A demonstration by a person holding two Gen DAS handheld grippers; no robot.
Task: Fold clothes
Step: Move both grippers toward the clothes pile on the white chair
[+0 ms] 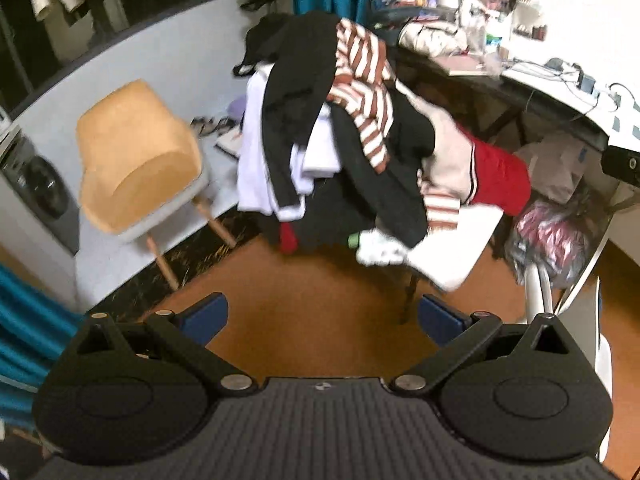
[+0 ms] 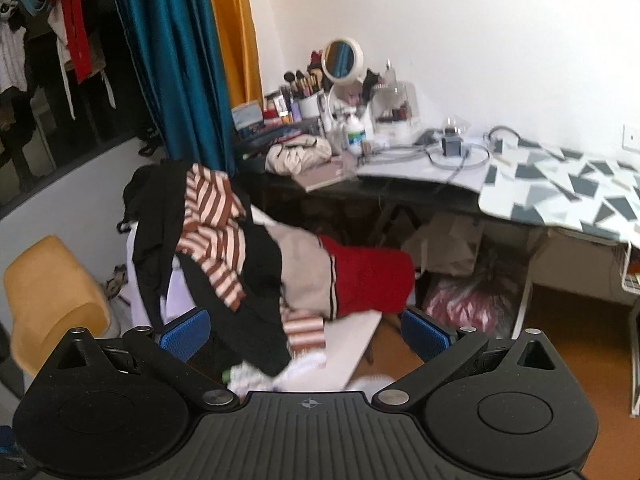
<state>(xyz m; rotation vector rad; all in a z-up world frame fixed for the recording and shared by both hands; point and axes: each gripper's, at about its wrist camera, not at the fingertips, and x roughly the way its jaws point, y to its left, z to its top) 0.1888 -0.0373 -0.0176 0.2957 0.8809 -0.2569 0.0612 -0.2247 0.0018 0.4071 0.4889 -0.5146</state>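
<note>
Both tongs sit lowest in our views, each with its blue pads spread wide and nothing between them. Our left tongs (image 1: pixel 324 318) hang over bare orange floor (image 1: pixel 312 320), well short of the clothes. Our right tongs (image 2: pixel 306 336) frame the near edge of the pile without touching it.

We see the clothes pile (image 1: pixel 344 140) heaped on a white chair (image 1: pixel 452 248) that stands beside the dark tabletop (image 1: pixel 500 88). On top lies a black garment (image 1: pixel 300 80), with a striped shirt (image 1: pixel 368 92) in rust and white draped over it. White cloth (image 1: pixel 256 160) hangs down the left side of the heap. A beige piece with a red part (image 1: pixel 500 180) sticks out toward the tabletop. A small white item (image 1: pixel 380 250) lies at the front lip of the chair seat.

An empty yellow chair (image 1: pixel 136 152) stands left of the pile, apart from it. Behind hangs a teal curtain (image 2: pixel 176 60). The tabletop carries a round mirror (image 2: pixel 340 58), brushes in a cup (image 2: pixel 308 92), bottles and cables. A patterned cloth (image 2: pixel 568 188) covers its right end. Below it we make out a pink bag (image 2: pixel 468 304).
</note>
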